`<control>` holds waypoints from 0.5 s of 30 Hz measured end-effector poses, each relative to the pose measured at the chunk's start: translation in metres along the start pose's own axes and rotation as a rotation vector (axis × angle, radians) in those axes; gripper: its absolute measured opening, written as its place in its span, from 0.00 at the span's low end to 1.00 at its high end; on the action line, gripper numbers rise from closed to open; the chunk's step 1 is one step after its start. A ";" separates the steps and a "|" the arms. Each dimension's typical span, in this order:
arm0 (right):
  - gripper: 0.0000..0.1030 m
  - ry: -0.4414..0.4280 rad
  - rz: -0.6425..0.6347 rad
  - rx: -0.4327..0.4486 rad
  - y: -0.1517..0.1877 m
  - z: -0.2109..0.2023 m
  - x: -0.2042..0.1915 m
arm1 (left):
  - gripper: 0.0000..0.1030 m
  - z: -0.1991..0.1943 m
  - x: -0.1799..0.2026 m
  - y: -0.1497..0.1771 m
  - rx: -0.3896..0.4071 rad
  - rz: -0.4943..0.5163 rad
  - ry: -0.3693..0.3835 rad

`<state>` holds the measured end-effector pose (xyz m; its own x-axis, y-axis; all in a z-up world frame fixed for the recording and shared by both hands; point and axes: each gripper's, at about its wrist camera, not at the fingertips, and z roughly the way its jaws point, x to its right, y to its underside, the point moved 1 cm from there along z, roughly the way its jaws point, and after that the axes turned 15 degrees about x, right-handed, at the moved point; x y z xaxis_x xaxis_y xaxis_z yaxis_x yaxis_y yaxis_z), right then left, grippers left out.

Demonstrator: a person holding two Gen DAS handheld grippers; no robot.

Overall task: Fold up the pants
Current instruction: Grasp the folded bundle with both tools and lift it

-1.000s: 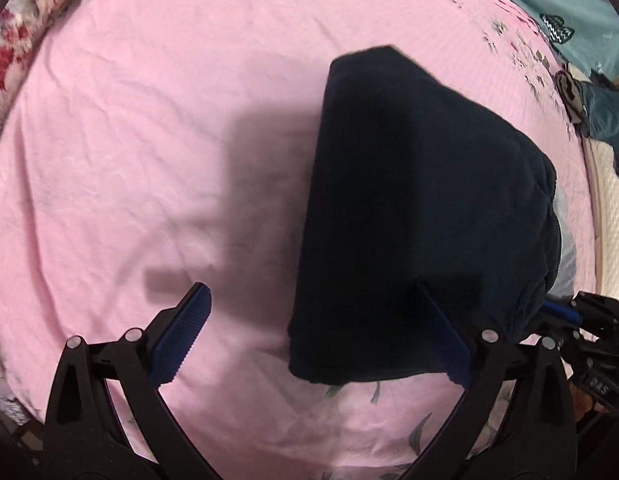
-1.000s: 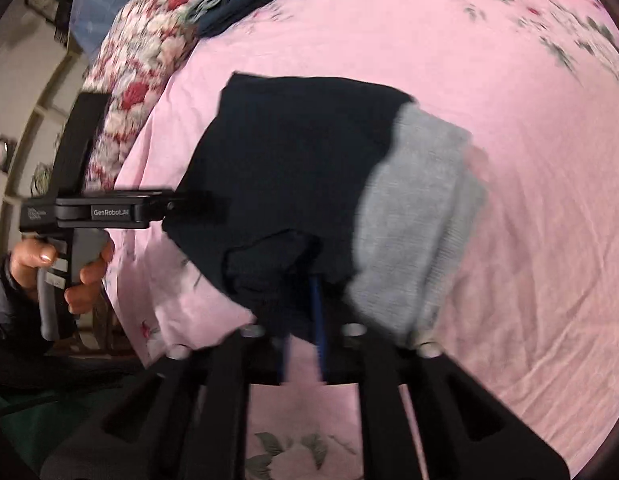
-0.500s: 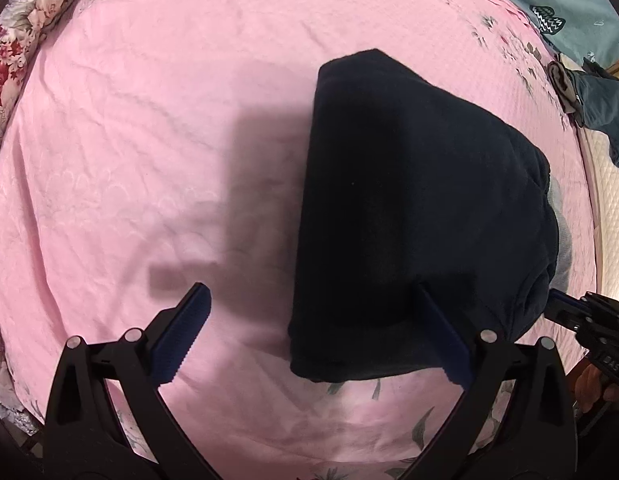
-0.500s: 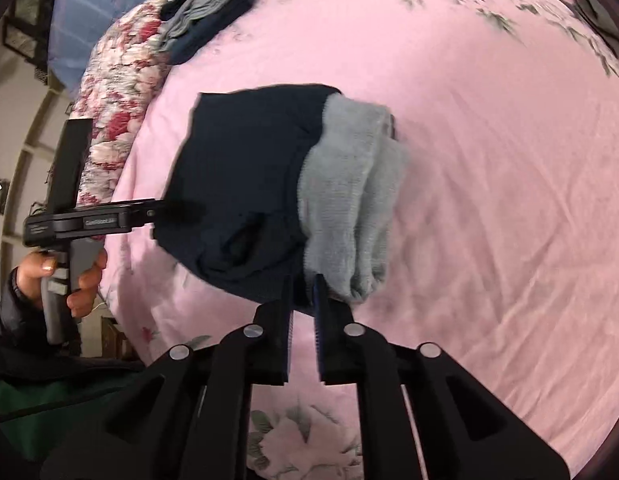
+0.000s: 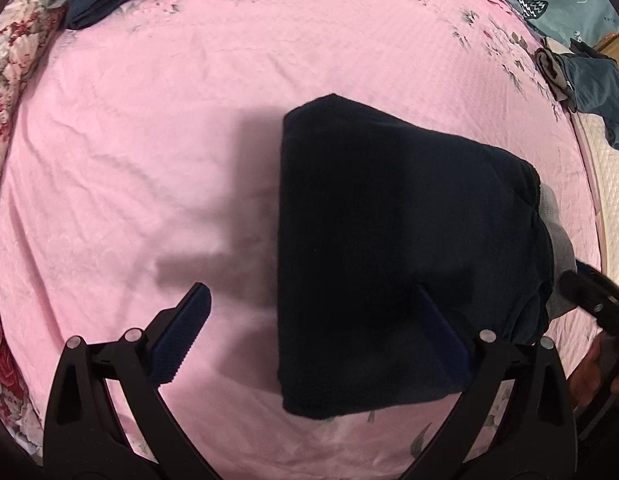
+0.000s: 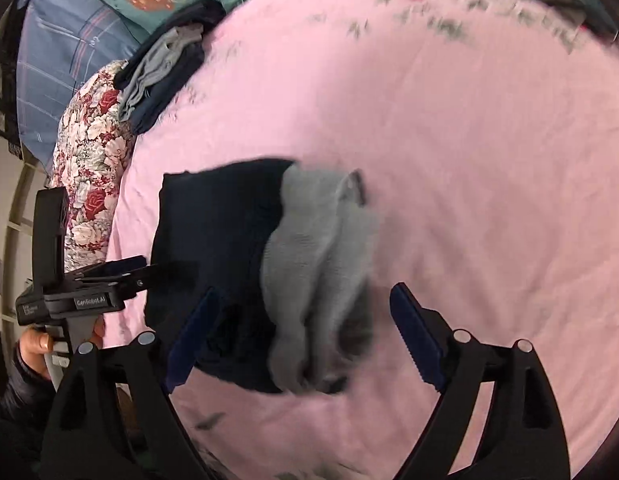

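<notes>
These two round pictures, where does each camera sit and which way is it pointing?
Left wrist view: sits on the left tongs, looking along their open fingers at the folded dark pants on the pink bedspread; a hand shows at the right edge.
Right wrist view: sits on the right tongs, open, facing the pants' grey lining; the left tongs and a hand appear.
Both share the pants and the bedspread.
</notes>
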<state>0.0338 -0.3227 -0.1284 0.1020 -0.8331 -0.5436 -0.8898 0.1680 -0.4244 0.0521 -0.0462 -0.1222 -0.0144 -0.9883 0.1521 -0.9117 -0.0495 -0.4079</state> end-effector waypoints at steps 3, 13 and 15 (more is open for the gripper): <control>0.91 0.052 -0.008 -0.054 0.011 0.024 -0.010 | 0.98 0.013 0.004 0.000 -0.040 0.000 0.040; 0.70 0.134 -0.090 -0.014 0.016 0.031 -0.021 | 0.88 0.035 0.032 -0.001 -0.104 0.034 0.112; 0.61 0.126 -0.068 -0.014 0.014 0.026 -0.020 | 0.80 0.032 0.038 -0.002 -0.106 0.066 0.110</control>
<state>0.0313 -0.2903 -0.1420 0.1065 -0.9023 -0.4178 -0.8890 0.1019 -0.4465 0.0667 -0.0886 -0.1448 -0.1154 -0.9667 0.2283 -0.9454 0.0364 -0.3238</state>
